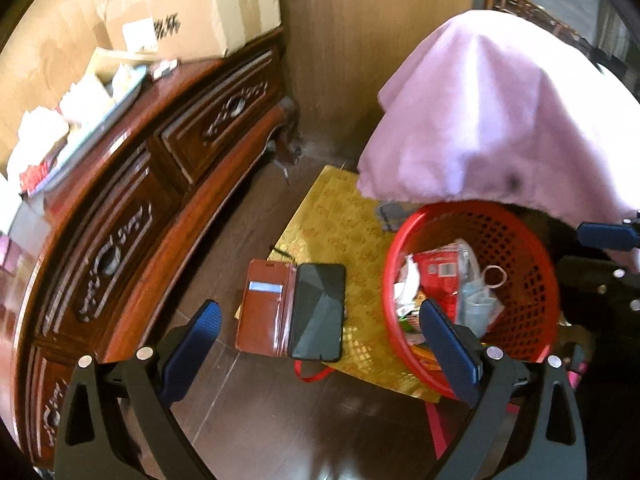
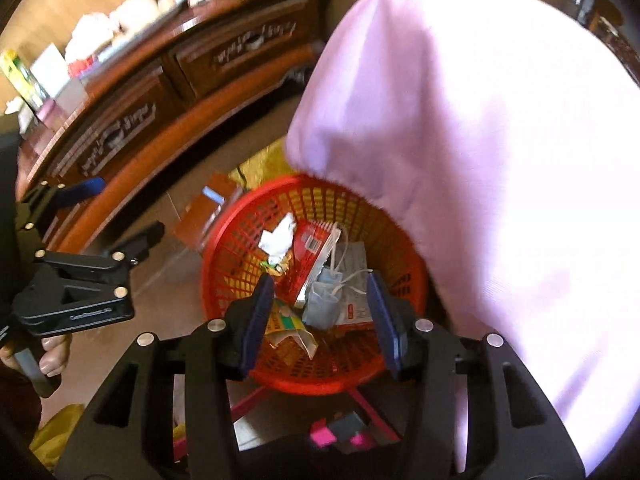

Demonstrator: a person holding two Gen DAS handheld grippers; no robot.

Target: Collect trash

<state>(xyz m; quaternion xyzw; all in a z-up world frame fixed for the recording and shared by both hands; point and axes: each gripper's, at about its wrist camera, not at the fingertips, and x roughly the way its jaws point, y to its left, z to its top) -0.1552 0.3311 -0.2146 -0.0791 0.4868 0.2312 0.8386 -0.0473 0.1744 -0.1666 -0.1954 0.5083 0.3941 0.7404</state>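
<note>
A red mesh basket (image 1: 532, 280) (image 2: 248, 216) stands on the floor and holds trash: a red packet (image 2: 310, 248), a blue face mask (image 2: 324, 300), crumpled white paper (image 2: 278, 236) and a yellow wrapper (image 2: 286, 326). My right gripper (image 2: 320, 284) is open and empty, just above the basket's near rim. My left gripper (image 1: 320, 308) is open and empty above the floor, left of the basket; it also shows in the right wrist view (image 2: 120, 216). A phone in an open brown wallet case (image 1: 292, 312) lies between the left fingers.
A gold patterned mat (image 1: 340, 216) lies under the basket and phone. A carved wooden cabinet (image 1: 120, 200) with boxes (image 1: 192, 12) and clutter on top runs along the left. A pink cloth (image 1: 500, 120) (image 2: 500, 160) drapes over something right of the basket. Pink straps (image 2: 376, 412) lie on the floor.
</note>
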